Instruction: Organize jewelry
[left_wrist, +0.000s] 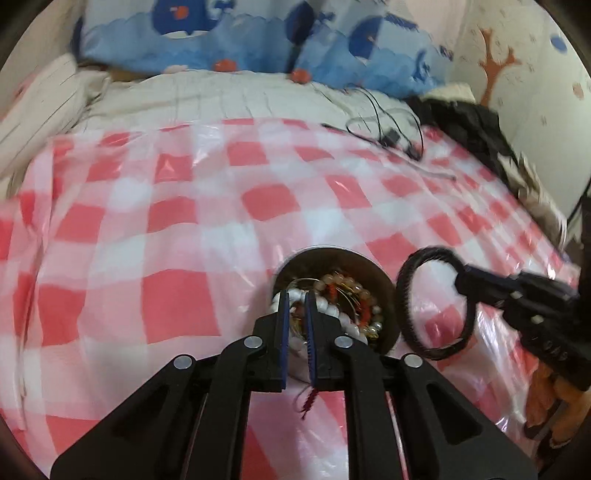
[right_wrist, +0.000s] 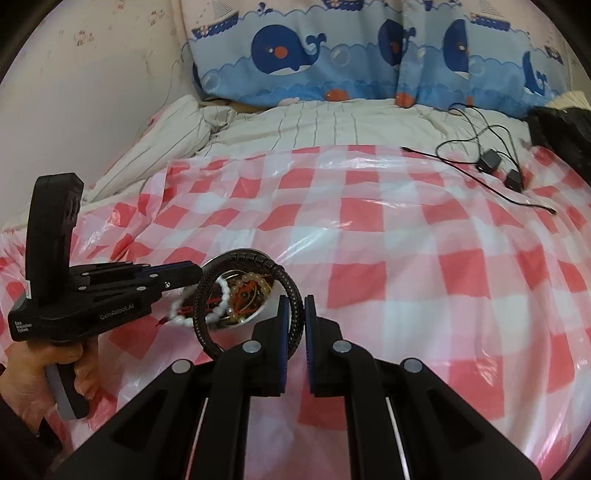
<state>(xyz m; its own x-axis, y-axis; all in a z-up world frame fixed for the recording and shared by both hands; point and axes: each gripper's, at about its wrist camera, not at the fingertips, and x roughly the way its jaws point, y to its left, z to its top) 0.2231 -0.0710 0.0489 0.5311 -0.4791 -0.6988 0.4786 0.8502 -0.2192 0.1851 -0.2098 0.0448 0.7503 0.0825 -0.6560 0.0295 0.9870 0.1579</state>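
Note:
A small metal bowl (left_wrist: 388, 295) (right_wrist: 255, 315) holding beaded jewelry sits on a red-and-white checked plastic sheet (right_wrist: 406, 240). My left gripper (left_wrist: 296, 295) (right_wrist: 194, 275) hovers at the bowl's near edge. Its jaws stand narrowly apart, with a white bead bracelet (left_wrist: 334, 310) (right_wrist: 181, 319) between the tips. The bracelet loops down over the rim, and a red tassel (left_wrist: 309, 400) hangs under the jaws. My right gripper (right_wrist: 295, 301) (left_wrist: 461, 280) is shut on a black braided bracelet (right_wrist: 201, 295) (left_wrist: 404, 291) and holds it upright beside the bowl.
Black cables with small adapters (left_wrist: 391, 138) (right_wrist: 487, 160) lie on the far right of the sheet. Whale-print pillows (right_wrist: 295, 55) and striped bedding (right_wrist: 314, 125) are behind. A dark garment (left_wrist: 461, 122) sits at the right edge. A person's hand (right_wrist: 81, 373) grips the left gripper's handle.

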